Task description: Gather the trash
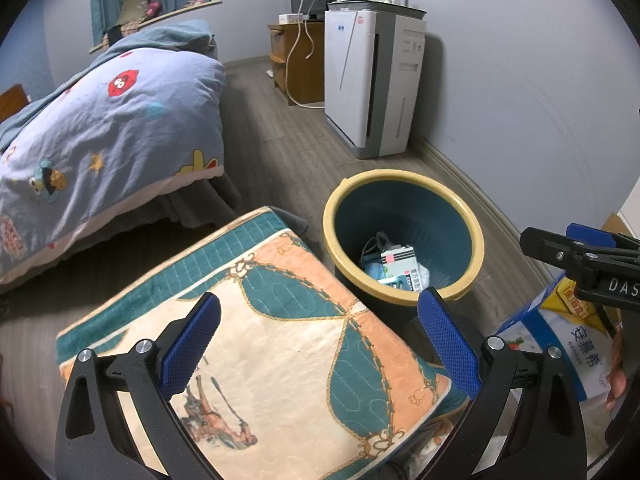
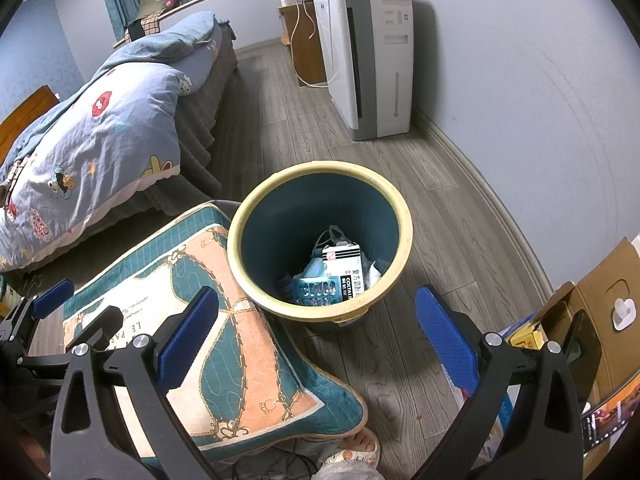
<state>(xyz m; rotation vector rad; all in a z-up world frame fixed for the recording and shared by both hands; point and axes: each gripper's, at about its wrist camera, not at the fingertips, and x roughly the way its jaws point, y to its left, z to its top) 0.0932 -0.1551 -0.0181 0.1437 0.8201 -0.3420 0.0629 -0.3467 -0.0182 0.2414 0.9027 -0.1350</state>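
A teal trash bin with a yellow rim stands on the wood floor and holds several pieces of trash, among them a white box. My left gripper is open and empty above a patterned cushion, left of the bin. My right gripper is open and empty in front of the bin; its side shows in the left wrist view. A blue and white carton stands at the right, below that gripper.
A bed with a blue quilt fills the left. A white air purifier stands against the wall behind the bin. A cardboard box is at the right. A slippered foot is below.
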